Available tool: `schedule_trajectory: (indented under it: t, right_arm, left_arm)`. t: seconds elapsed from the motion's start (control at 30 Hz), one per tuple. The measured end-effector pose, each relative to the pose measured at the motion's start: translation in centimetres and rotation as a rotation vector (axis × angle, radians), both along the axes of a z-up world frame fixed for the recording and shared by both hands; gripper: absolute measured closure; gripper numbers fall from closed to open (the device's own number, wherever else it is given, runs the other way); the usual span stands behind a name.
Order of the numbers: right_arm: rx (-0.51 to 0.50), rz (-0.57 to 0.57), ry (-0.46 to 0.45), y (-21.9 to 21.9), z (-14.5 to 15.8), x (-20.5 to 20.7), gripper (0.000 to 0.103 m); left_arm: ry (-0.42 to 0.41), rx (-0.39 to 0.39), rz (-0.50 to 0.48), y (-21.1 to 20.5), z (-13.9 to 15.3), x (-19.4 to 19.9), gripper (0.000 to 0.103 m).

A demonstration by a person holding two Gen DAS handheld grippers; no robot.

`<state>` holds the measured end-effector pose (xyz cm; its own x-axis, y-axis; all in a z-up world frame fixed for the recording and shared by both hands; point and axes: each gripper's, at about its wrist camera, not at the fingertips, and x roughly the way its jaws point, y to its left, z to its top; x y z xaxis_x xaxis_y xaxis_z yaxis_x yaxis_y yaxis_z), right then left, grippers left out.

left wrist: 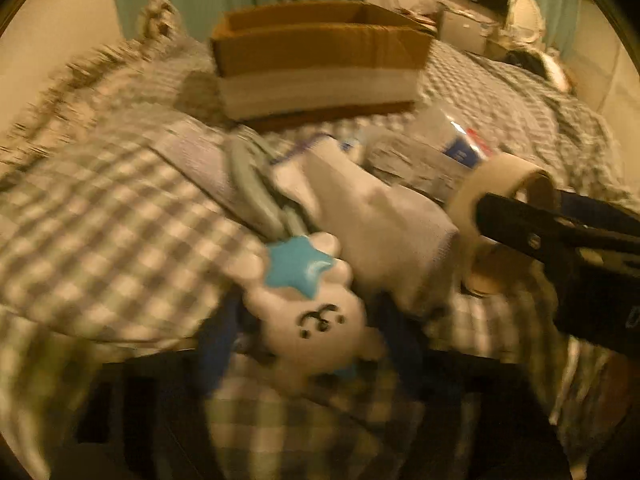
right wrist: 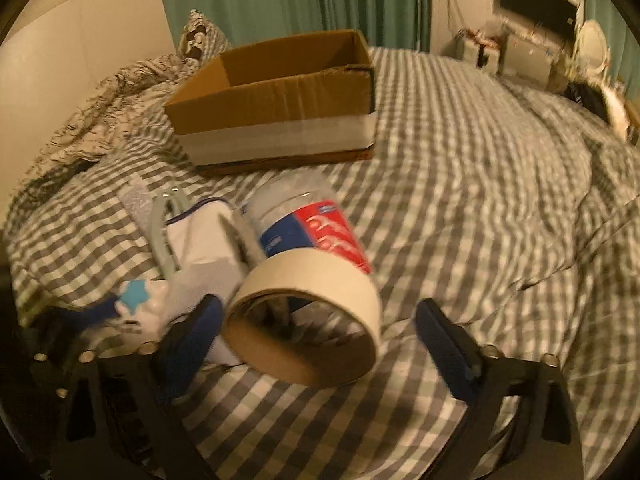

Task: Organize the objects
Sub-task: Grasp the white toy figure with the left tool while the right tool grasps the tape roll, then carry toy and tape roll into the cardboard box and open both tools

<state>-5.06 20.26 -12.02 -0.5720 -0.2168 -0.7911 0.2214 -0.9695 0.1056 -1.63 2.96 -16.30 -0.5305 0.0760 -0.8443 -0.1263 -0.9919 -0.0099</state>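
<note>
From the left wrist, the left tongs [left wrist: 308,344] straddle a small white plush toy [left wrist: 316,320] with a blue star [left wrist: 298,266] on its head: it sits low between the two blue fingers [left wrist: 218,340], directly ahead and close in, its face turned toward the camera. The picture is blurred, so I cannot tell whether the pads press it or merely flank it. Just beyond the toy lies a white cloth pouch [left wrist: 360,208], then a grey-green hinged tool [left wrist: 252,188], all on the checked bed cover [left wrist: 112,184]. To the right, the dark finger of the other tool [left wrist: 532,236] reaches in beside a roll of masking tape [left wrist: 504,184]. Farther ahead, well past the clutter, stands an open cardboard box [left wrist: 320,60], its long side across the line of reach (what little of its inside shows looks bare). From the right wrist, the right tongs [right wrist: 316,332] stand released, one finger on each side of the tape roll [right wrist: 304,320], which rests on its rim with its open core facing the camera and its axis pointing away toward the box; the left finger [right wrist: 196,332] is just beside the roll and the right one stands clear of it. Behind the roll, touching or nearly so, a clear plastic jar [right wrist: 304,224] with a red and blue label lies on its side. The plush toy [right wrist: 140,300] appears off to the left. The box [right wrist: 276,100] sits straight ahead, nothing visible inside. The right hand is plainly the nearer one to the tape; closing squarely across the roll looks like the thing to get right.
</note>
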Motion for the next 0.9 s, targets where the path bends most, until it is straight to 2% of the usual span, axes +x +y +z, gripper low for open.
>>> schedule_trajectory:
  t: [0.07,0.1,0.17,0.27,0.5,0.73,0.9]
  right_arm:
    - [-0.015,0.019,0.002,-0.2,0.4,0.2,0.026]
    - [-0.008,0.022,0.012,-0.3,0.7,0.4,0.026]
    - [0.002,0.021,0.037,-0.3,1.2,0.7,0.027]
    - [-0.01,0.014,0.079,0.3,2.8,1.1,0.028]
    - [-0.013,0.022,0.219,0.4,8.4,1.3,0.028]
    - [-0.022,0.053,0.342,-0.7,15.1,-2.2,0.028]
    - [-0.033,0.074,0.4,-1.7,18.7,-6.5,0.028]
  left_arm:
    - [0.008,0.006,-0.001,0.0,0.2,0.1,0.05]
    - [0.017,0.014,0.004,-0.1,0.4,0.1,0.053]
    - [0.029,0.035,0.002,-0.4,1.0,0.1,0.053]
    - [0.075,0.016,0.001,-0.6,2.2,0.2,0.053]
    - [0.203,0.005,0.006,-1.5,7.5,-1.1,0.053]
    - [0.323,0.014,0.014,-2.0,14.0,-6.1,0.053]
    - [0.353,0.027,0.014,-2.0,16.3,-10.8,0.053]
